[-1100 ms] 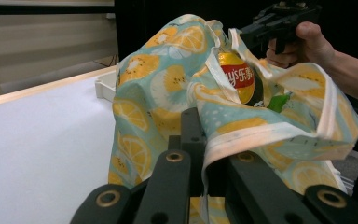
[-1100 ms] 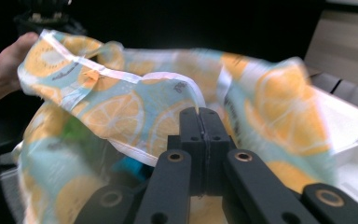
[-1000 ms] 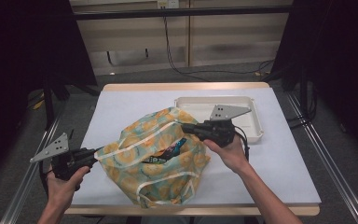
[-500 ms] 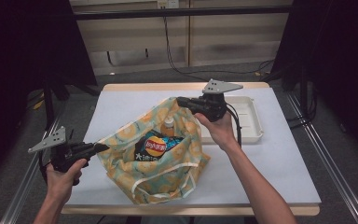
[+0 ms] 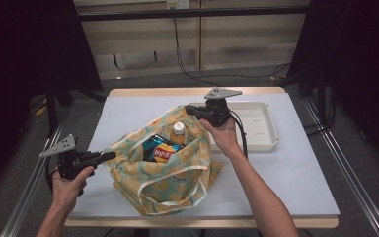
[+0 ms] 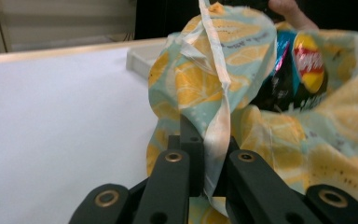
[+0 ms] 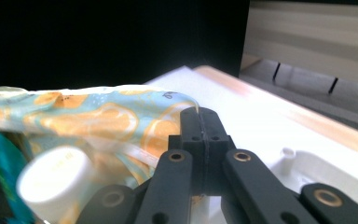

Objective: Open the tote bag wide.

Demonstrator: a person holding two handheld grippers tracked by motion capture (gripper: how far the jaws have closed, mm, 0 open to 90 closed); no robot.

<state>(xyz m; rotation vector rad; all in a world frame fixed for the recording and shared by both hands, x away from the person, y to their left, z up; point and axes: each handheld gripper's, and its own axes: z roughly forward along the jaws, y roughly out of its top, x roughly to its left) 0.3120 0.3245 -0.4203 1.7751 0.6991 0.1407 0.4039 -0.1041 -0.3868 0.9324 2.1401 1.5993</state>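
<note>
Bag (image 5: 170, 173) (fabric, lemon print) lay at the centre of the white bench (image 5: 296, 173) in the high view, mouth pulled open toward the upper part of the frame. Left claw (image 5: 109, 156), at the lower left of the frame, was clenched on the bag's rim; the left gripper view showed the pale edge band of the cloth (image 6: 216, 135) pinched between its jaws. Right claw (image 5: 190, 108), just above frame centre, was clenched on the opposite rim (in the right gripper view the jaws met with the cloth (image 7: 121, 116) caught at their tip).

Compared with a second ago: the right claw had gone from mid-frame, over the bag, up toward the far edge near the tray (image 5: 264, 126), and the left claw had drawn slightly outward. The bag, bunched shut then, now gaped.

Inside, exposed: a dark snack packet (image 5: 159, 150) and a bottle with a white cap (image 5: 178, 127), the bottle standing just above the packet in the frame. White tray sat to the right of the bag, close to the right hand (image 5: 224, 136).
</note>
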